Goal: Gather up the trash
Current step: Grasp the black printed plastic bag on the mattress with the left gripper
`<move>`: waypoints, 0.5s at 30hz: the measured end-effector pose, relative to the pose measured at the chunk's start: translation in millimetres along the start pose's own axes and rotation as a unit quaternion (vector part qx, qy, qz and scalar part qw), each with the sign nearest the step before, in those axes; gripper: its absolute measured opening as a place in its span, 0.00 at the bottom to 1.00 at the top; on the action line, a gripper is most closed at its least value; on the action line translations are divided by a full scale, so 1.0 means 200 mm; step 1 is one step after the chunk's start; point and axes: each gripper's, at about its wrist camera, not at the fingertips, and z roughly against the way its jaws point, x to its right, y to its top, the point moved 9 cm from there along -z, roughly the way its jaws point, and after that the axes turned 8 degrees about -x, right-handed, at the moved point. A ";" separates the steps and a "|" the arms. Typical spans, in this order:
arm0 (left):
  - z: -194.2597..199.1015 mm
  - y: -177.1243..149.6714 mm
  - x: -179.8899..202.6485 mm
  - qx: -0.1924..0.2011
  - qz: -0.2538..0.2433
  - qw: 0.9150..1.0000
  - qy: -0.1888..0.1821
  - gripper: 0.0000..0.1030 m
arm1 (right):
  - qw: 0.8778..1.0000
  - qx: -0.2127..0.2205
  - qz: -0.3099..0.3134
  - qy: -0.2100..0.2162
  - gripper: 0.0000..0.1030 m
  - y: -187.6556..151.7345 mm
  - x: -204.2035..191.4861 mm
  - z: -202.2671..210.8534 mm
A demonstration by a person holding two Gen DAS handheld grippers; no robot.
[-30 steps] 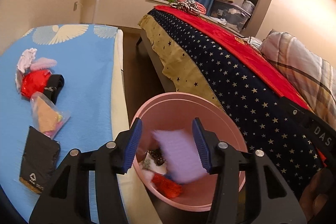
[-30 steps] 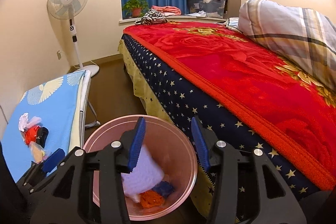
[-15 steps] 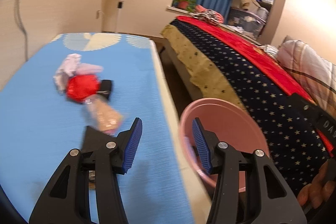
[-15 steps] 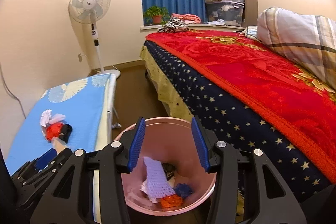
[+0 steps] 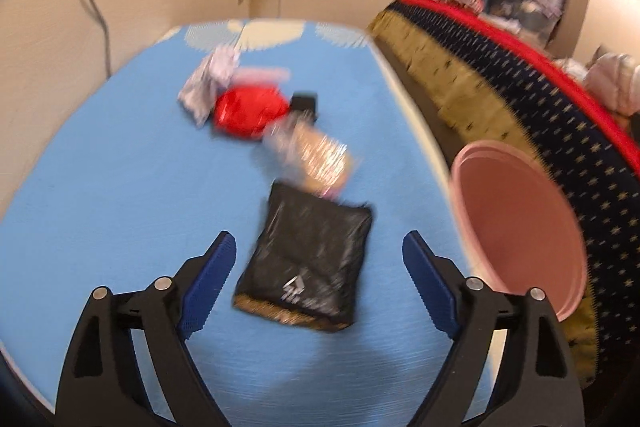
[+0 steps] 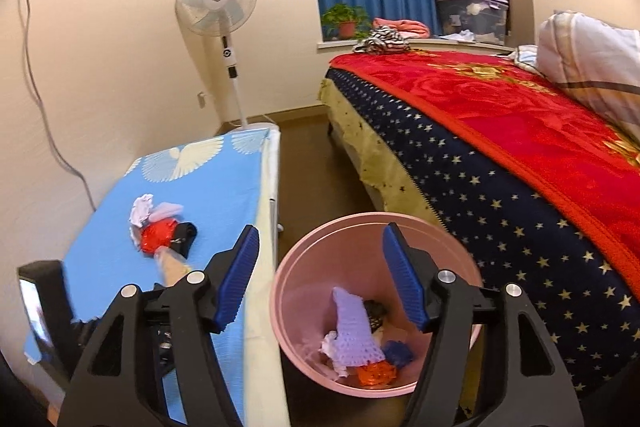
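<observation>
My left gripper is open and empty, hovering over a black foil packet on the blue board. Beyond it lie a clear snack bag, a red wrapper, a small black item and crumpled white paper. My right gripper is open and empty above the pink bin, which holds a lilac knit piece, an orange wrapper, a blue scrap and other trash. The bin stands right of the board in the left wrist view.
A bed with a starry navy cover and red blanket runs along the right of the bin. A standing fan is at the far end of the board. A cable hangs on the left wall. Brown floor lies between board and bed.
My left gripper has swung left from over the bin to over the board and opened wider, now above the black packet. The lilac piece has fallen into the bin. My right gripper stays over the bin.
</observation>
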 end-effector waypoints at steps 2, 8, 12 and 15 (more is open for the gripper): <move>-0.04 -0.03 -0.02 -0.017 0.005 1.000 0.005 0.80 | 1.000 -0.002 0.000 0.005 0.62 0.00 -0.01 -0.01; -0.08 -0.05 -0.03 -0.034 0.005 0.999 -0.006 0.65 | 1.000 -0.014 0.003 0.026 0.63 -0.01 -0.09 -0.07; -0.07 -0.04 -0.06 -0.033 0.014 0.999 -0.017 0.59 | 0.999 -0.025 0.010 0.043 0.63 -0.03 -0.16 -0.13; -0.05 -0.03 -0.09 -0.029 0.024 0.999 -0.026 0.56 | 0.998 -0.032 0.017 0.055 0.63 -0.04 -0.24 -0.18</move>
